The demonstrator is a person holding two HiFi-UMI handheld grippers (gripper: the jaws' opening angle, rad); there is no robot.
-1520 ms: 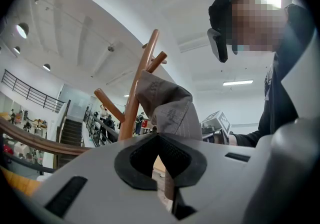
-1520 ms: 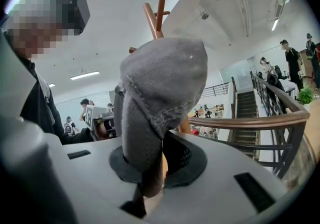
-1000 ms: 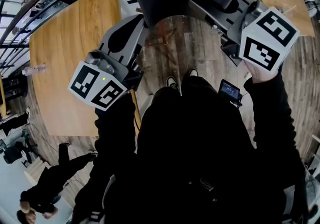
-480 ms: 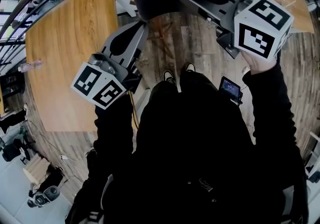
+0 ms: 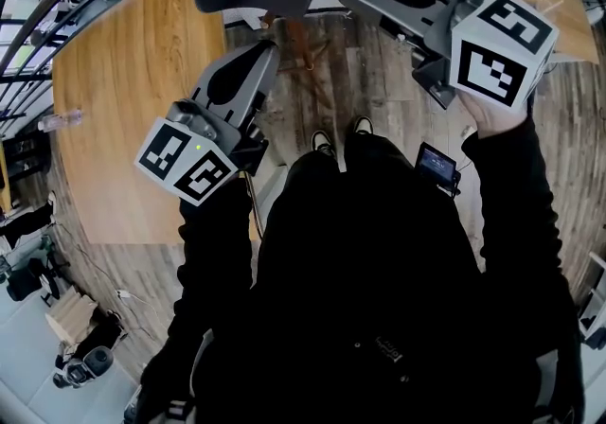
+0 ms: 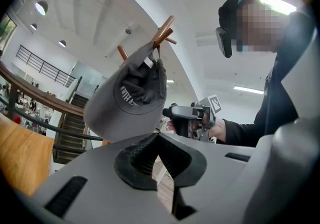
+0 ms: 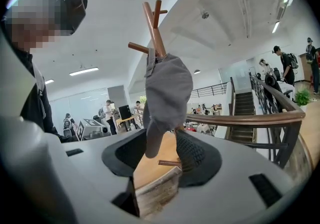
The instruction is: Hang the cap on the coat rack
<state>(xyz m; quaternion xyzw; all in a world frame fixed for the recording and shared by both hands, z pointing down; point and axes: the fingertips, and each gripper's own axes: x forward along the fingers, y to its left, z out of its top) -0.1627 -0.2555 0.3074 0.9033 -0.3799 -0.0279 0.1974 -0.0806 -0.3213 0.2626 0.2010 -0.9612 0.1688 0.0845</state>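
On pegs (image 7: 152, 23) only gripper views show, cap (image 7: 167, 93) hangs between right tool's (image 7: 162, 155) just-opened jaws.

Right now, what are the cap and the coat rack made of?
The cap looks like soft grey cloth, matte: it sags and creases. The coat rack looks like smooth reddish-brown wood, perhaps varnished; the grain is too small to see.

Grey cap (image 7: 167, 93) hangs by its back strap from the wooden coat rack (image 7: 152, 22).
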